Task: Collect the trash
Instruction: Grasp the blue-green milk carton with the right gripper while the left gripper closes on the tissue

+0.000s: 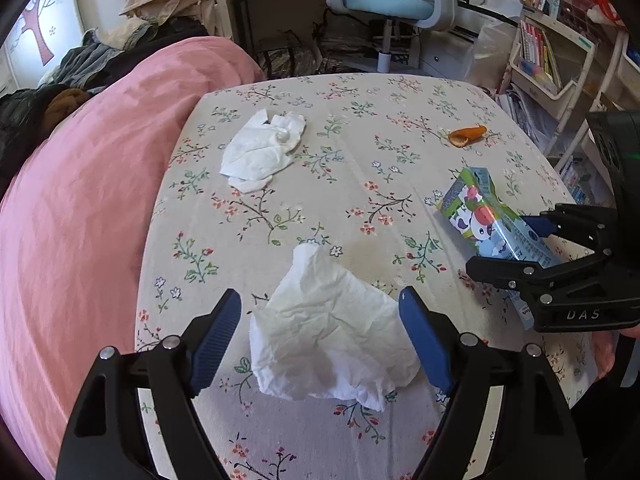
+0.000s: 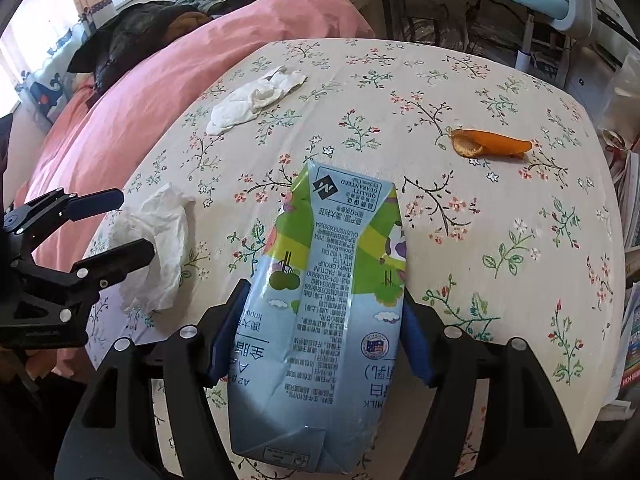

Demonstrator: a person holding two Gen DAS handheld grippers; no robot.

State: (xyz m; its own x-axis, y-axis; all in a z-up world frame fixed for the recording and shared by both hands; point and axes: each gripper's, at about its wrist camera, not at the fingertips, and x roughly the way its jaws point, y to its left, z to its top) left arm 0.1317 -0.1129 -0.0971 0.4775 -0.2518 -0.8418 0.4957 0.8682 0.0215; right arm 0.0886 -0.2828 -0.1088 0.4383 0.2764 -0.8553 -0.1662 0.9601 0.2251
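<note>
- Left wrist view: nothing is collected yet; the left gripper point(image 1: 320, 336) points steeply down, jaws spread and released around the near tissue point(image 1: 332, 332) at lower centre, pads not pressing; a second tissue point(image 1: 262, 150) lies upper left, an orange peel point(image 1: 466, 136) upper right on the floral table point(image 1: 360, 208)
- Right wrist view: the right gripper point(image 2: 320, 332), angled down, has its blue pads against both sides of the milk carton point(image 2: 324, 304) at lower centre, apparently grasping it; no bin shows
</note>
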